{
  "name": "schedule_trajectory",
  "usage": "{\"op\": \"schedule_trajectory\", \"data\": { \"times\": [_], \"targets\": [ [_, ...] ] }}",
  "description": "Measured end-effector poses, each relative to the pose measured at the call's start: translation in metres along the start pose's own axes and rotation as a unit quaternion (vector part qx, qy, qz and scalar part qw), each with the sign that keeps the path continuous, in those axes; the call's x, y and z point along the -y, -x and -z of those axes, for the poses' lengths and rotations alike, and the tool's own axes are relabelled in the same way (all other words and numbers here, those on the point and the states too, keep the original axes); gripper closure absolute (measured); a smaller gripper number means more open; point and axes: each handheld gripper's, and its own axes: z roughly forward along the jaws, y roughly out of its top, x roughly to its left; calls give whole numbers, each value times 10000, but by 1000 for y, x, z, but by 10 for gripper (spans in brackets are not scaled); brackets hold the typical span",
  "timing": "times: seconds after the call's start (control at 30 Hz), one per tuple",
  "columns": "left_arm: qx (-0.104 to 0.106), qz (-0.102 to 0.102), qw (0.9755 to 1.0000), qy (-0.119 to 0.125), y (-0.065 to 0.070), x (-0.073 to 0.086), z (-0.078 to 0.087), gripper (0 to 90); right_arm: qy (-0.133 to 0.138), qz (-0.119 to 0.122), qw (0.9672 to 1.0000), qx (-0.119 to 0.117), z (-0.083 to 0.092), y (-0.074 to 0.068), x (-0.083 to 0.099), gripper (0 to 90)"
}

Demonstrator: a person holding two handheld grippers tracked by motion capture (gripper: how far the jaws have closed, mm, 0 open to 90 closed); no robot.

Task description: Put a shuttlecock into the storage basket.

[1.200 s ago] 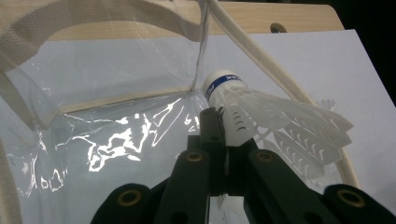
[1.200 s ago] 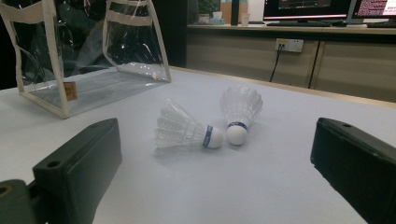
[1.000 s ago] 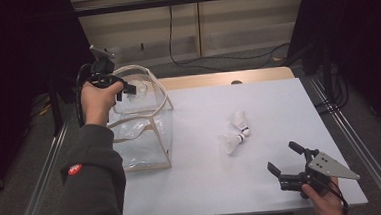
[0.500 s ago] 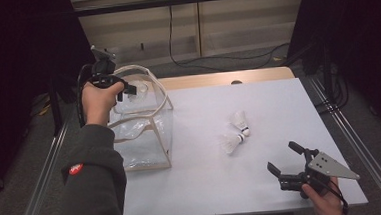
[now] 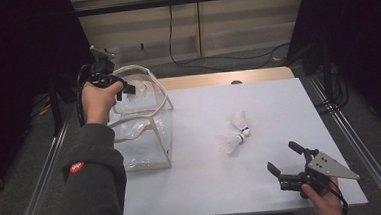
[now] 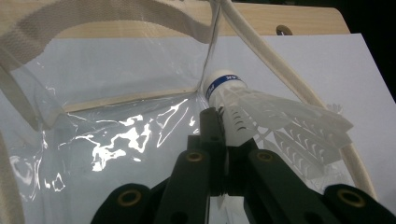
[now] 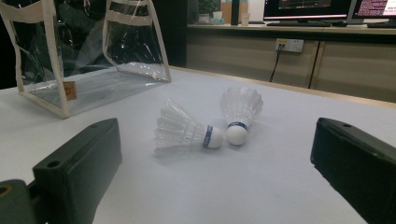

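shuttlecock band (image 6: 226, 83): I see blue with white letters, too blurred to read.
bag tag (image 7: 70, 90): I make out no print.
sleeve patch (image 5: 76, 167): unreadable to me.

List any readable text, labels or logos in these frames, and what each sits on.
Nothing reads cleanly.
White shuttlecock held in the left gripper: blue band with white print, too blurred to read.
Clear plastic bag with cream trim: small tan tag, print too small.
Dark sleeve: round red badge, illegible.
Monitors behind the table: on-screen text too small.

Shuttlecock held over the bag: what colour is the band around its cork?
Blue band with white lettering on the shuttlecock; clearest in the left gripper view.
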Motion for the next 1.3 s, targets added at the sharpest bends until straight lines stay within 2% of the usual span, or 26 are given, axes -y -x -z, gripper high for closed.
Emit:
{"op": "schedule_trajectory", "data": {
  "times": [0.93, 1.3],
  "targets": [
    [-40, 208, 9998, 17, -3, -6, -11, 897, -1, -37, 10000, -11, -1, 1, 0, 19],
    [-147, 267, 9995, -2, -7, -8, -14, 896, -10, -16, 10000, -7, -1, 1, 0, 19]
  ]
}}
